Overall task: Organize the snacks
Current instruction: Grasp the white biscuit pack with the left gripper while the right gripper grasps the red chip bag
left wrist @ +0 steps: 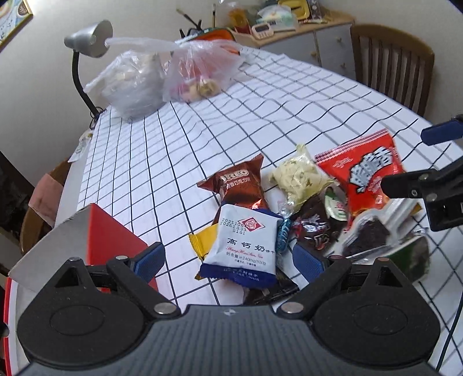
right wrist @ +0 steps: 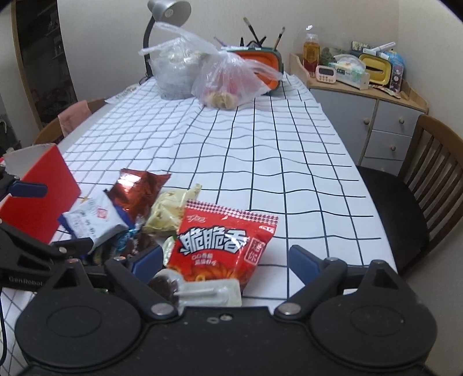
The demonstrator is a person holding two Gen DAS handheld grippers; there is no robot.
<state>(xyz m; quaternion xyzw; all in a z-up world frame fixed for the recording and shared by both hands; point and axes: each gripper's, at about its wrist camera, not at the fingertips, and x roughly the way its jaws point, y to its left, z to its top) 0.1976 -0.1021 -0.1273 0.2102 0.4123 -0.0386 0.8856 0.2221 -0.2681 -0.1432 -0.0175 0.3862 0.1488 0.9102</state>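
A pile of snack packets lies on the checked tablecloth. In the left wrist view my left gripper (left wrist: pixel 228 257) is open, its blue pads either side of a white and blue milk biscuit packet (left wrist: pixel 246 240). Behind it lie a brown Oreo packet (left wrist: pixel 240 188), a pale yellow packet (left wrist: pixel 298 176) and a red crisp bag (left wrist: pixel 367 170). A red box (left wrist: pixel 113 237) stands at the left. In the right wrist view my right gripper (right wrist: pixel 228 257) is open around the red crisp bag (right wrist: pixel 222 248); the white packet (right wrist: pixel 92 222) and red box (right wrist: pixel 43 196) lie left.
Two filled plastic bags (right wrist: pixel 202 75) and a grey desk lamp (right wrist: pixel 167 14) stand at the table's far end. A wooden chair (right wrist: pixel 419 188) is at the right edge, another with a pink cloth (right wrist: pixel 72 115) at the left. A cluttered cabinet (right wrist: pixel 361 95) is behind.
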